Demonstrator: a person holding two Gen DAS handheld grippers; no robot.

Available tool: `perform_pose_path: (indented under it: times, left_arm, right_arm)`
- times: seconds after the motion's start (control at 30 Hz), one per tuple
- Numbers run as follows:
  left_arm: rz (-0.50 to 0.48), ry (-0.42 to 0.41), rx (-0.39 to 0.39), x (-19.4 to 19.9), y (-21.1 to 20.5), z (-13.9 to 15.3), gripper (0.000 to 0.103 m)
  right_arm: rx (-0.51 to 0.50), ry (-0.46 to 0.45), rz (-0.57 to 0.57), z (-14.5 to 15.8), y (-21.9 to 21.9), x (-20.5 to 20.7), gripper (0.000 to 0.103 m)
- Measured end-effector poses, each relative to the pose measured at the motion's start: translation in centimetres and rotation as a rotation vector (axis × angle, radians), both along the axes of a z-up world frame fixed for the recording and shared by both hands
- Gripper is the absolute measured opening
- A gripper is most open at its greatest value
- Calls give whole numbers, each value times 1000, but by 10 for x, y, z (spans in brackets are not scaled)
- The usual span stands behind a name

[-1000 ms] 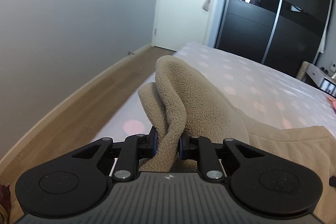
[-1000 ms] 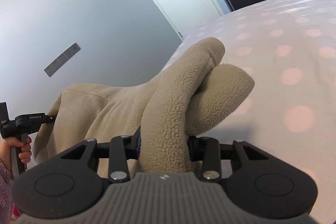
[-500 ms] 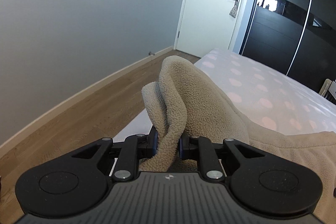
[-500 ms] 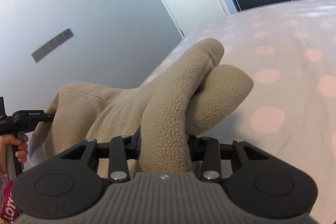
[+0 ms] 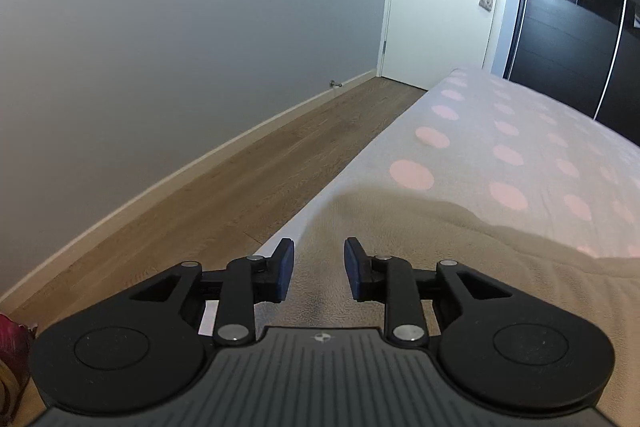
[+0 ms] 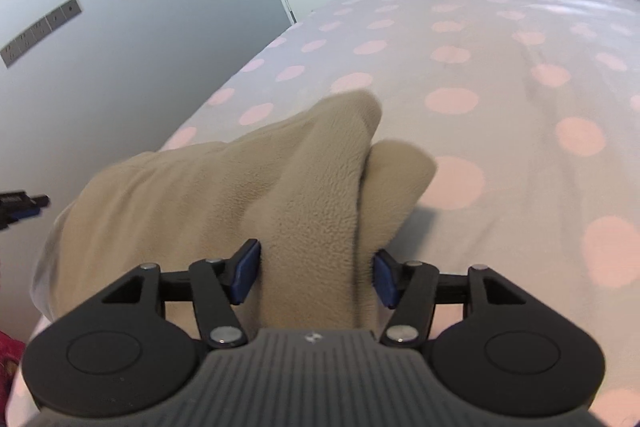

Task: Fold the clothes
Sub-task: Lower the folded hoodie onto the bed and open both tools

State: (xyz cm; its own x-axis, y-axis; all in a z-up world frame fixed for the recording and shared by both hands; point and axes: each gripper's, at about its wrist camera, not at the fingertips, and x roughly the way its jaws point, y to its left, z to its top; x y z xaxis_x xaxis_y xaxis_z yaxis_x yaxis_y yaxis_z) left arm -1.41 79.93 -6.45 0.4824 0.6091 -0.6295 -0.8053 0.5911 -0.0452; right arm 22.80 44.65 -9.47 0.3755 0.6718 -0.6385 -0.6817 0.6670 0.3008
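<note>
Fuzzy beige fleece garment [image 6: 312,195]; wood floor [image 5: 224,195]

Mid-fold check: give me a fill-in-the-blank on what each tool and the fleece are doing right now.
1. The left tool is ____, with nothing between its pads.
2. A fold of the beige fleece sits between the ____ tool's pads.
3. The fleece lies on a bed with ____ dots.

Missing: open; right; pink

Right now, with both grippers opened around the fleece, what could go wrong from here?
The beige fleece lies right at the bed edge, so its corner may slide toward the wooden floor. The right gripper is open, yet a bunched fold stands between its fingers; withdrawing could drag it and spoil the fold. The left gripper hangs open above flat fabric.
</note>
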Motion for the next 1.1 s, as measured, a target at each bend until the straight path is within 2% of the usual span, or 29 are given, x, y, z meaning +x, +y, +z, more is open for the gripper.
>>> perform_pose_path:
  times: [0.13, 0.27, 0.3, 0.47, 0.53, 0.73, 0.87, 0.97, 1.07, 1.1]
  left_arm:
    - [-63, 11, -2, -13, -6, 4, 25]
    - [-190, 41, 3, -16, -28, 0, 25]
    - [-212, 52, -3, -14, -34, -3, 25]
    - [-297, 133, -12, -3, -59, -25, 25]
    - [-303, 161, -5, -3, -63, -36, 25]
    - [-272, 187, -52, -2, -61, -53, 26]
    - [-247, 226, -58, 4, -64, -62, 27]
    - [-207, 250, -51, 5, -73, -58, 27]
    - [-222, 324, -16, 2, -94, -44, 26]
    - [-221, 317, -18, -3, -103, -37, 27]
  right_arm:
    - [-57, -169, -19, 13, -17, -9, 61]
    - [-35, -211, 146, 20, -15, -26, 58]
    - [-39, -221, 189, 20, -12, -33, 55]
    - [-130, -267, 335, -1, 7, -66, 53]
    - [-146, -245, 325, -10, 9, -62, 54]
    - [-192, -179, 295, -35, 16, -49, 55]
    - [-191, -145, 275, -43, 16, -46, 55]
    - [-222, -147, 253, -39, 18, -53, 55]
    - [-257, -114, 222, -28, 22, -55, 56]
    - [-267, -108, 212, -23, 21, -57, 56]
